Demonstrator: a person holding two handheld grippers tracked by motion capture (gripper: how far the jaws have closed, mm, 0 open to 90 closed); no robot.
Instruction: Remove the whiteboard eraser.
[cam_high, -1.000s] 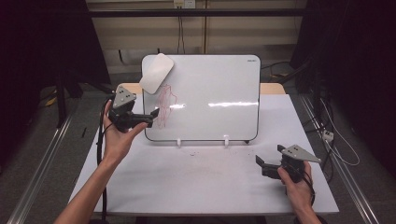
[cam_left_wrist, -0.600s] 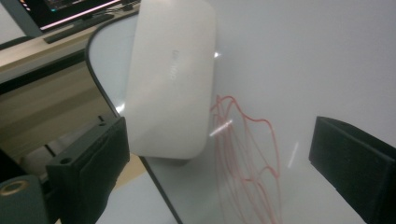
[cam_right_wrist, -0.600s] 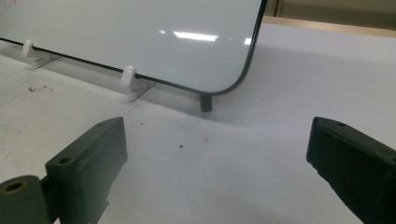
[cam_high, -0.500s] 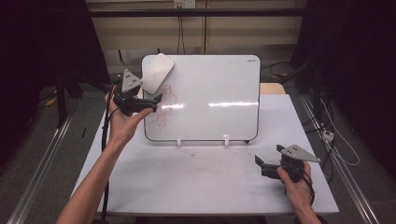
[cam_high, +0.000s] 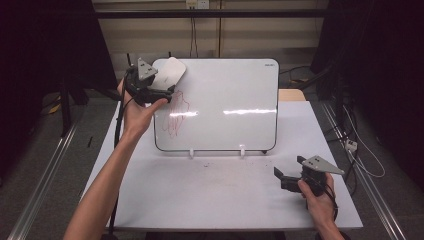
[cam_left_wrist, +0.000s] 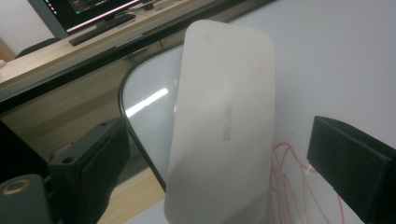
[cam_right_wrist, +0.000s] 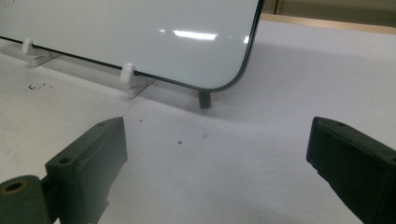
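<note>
A white desk (cam_high: 225, 200) stands on a grey floor (cam_high: 45, 145), with a metal rail (cam_high: 42, 187) running along the floor at each side. Black curtains (cam_high: 45, 45) hang at left and right. Behind the desk rises a beige wall (cam_high: 250, 35), crossed near its top by a dark horizontal bar (cam_high: 215, 13); cables (cam_high: 192, 30) drop from a wall outlet (cam_high: 196, 4). A wooden surface (cam_high: 291, 94) abuts the desk's far edge. Overhead light reflects as bright streaks.
</note>
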